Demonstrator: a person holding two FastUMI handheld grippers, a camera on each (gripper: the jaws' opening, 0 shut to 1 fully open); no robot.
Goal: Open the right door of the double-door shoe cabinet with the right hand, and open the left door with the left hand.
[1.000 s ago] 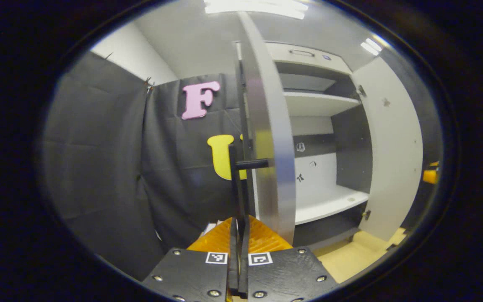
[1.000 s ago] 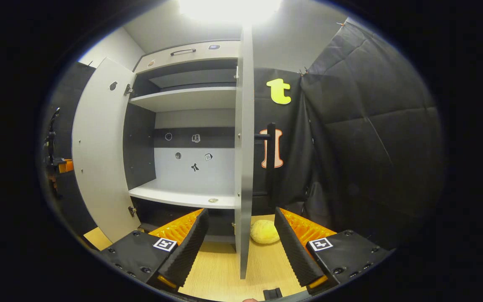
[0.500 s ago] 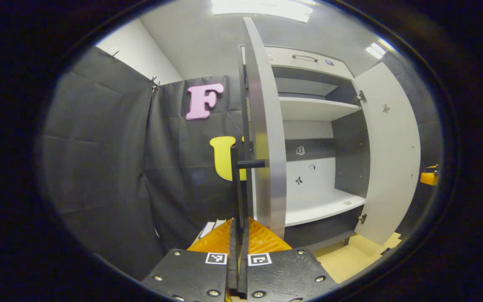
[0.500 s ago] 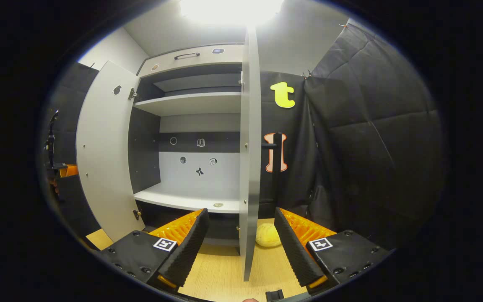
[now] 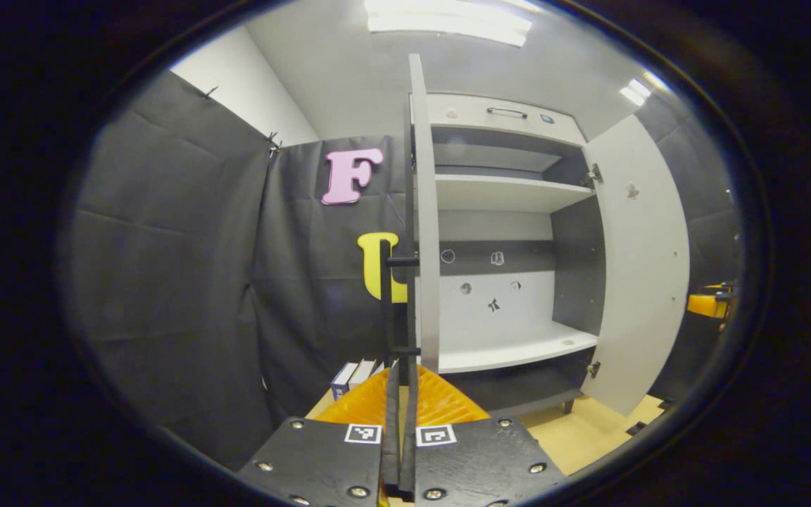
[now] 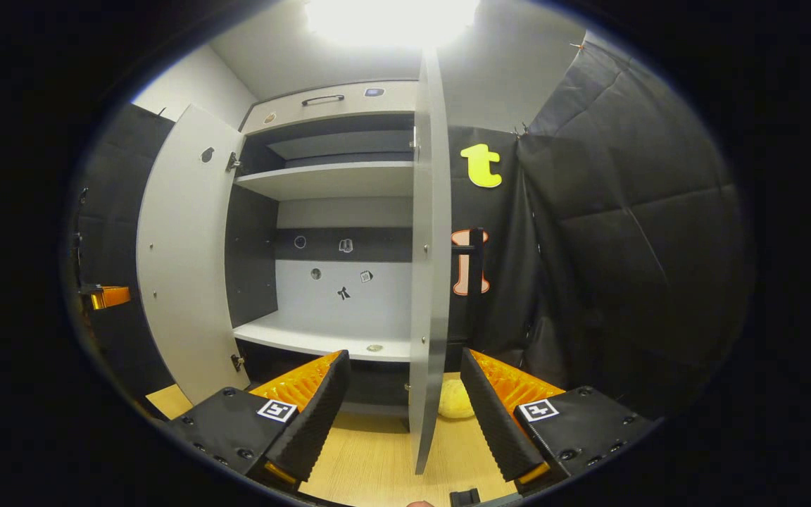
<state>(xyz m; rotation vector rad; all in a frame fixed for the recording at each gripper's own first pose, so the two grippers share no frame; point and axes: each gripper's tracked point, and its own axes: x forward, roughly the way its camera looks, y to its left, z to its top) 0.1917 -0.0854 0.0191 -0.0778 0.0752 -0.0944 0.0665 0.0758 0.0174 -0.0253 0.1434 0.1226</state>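
The left tongs point(image 5: 400, 394) are closed on the handle point(image 5: 386, 303) of the left door point(image 5: 425, 211), which stands swung wide and edge-on. The cabinet point(image 6: 335, 211) shelves are exposed. The right tongs point(image 6: 405, 394) gape apart astride the right door point(image 6: 432, 246), also wide open, so little seems left.

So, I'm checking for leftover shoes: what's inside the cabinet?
The cabinet shelves look bare except one small round thing. The right door hides the right end.
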